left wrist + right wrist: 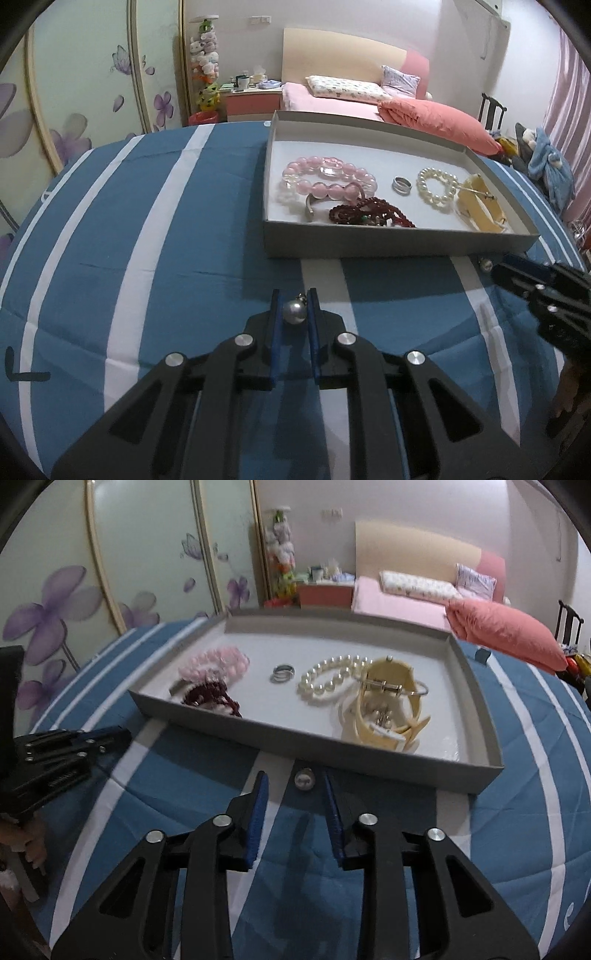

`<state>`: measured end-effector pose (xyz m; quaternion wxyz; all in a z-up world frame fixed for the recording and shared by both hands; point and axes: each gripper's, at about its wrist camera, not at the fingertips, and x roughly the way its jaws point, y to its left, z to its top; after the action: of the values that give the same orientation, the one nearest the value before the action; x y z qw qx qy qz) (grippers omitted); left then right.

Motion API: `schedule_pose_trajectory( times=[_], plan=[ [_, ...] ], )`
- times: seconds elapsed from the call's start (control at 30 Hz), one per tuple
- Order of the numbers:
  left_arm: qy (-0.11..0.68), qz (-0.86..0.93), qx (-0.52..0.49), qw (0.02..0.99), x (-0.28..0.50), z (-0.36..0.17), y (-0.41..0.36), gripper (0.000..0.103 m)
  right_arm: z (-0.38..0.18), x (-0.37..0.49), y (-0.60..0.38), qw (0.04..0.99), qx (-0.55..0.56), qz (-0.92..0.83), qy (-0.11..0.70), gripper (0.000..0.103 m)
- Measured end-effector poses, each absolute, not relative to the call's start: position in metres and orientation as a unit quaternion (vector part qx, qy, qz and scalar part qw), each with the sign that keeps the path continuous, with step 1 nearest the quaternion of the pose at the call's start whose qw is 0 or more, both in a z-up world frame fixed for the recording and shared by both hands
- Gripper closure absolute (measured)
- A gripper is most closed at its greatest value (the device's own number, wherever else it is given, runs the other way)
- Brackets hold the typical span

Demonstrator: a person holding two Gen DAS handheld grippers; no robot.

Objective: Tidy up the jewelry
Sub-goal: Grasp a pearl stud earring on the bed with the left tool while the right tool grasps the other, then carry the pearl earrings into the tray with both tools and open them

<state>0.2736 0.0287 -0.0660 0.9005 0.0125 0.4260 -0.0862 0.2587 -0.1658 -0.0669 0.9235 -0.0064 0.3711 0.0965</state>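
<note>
— While only the left wrist view shows it, a silver bead earring (294,313) is pinched by the left gripper (293,314) fingers, near the tray (399,243).
— A pearl earring (304,780) is seen between the right gripper (295,797) fingers, parted, untouched, on the striped bedspread (177,775).

Blue quilt with white stripes (155,236) covers the foreground. Behind it, a bed with pink sheet (325,103), patterned pillow (347,86), coral duvet (439,120), beige headboard (332,51). Nightstand (253,99) cluttered on top, stack of plush toys (205,55) beside it. Wardrobe doors with purple flowers (55,613). Dark chair (491,109) far right.
</note>
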Motion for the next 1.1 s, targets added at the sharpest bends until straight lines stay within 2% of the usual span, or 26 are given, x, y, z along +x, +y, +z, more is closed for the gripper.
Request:
schedule_pose_trajectory(
  times=[0.27,0.4,0.6,0.83,1.1],
  plan=[
    [0.425,-0.092,0.006,0.901,0.273,-0.066,0.027,0.089,-0.074,0.269,-0.161,0.913,-0.014,0.083,0.400,0.078],
    [0.424,-0.092,0.005,0.901,0.273,-0.066,0.028,0.089,-0.073,0.272,-0.164,0.913,-0.014,0.072,0.402,0.089],
    [0.417,-0.090,0.006,0.904,0.269,-0.063,0.029,0.089,-0.070,0.262,-0.173,0.917,0.005,0.067,0.392,0.089],
    [0.390,-0.092,-0.001,0.916,0.254,-0.049,0.031,0.089,-0.041,0.230,-0.188,0.949,0.031,0.059,0.309,0.089],
    [0.299,-0.080,0.015,0.951,0.224,-0.011,0.022,0.089,0.002,0.199,-0.188,0.982,0.034,0.044,0.183,0.089]
  ],
)
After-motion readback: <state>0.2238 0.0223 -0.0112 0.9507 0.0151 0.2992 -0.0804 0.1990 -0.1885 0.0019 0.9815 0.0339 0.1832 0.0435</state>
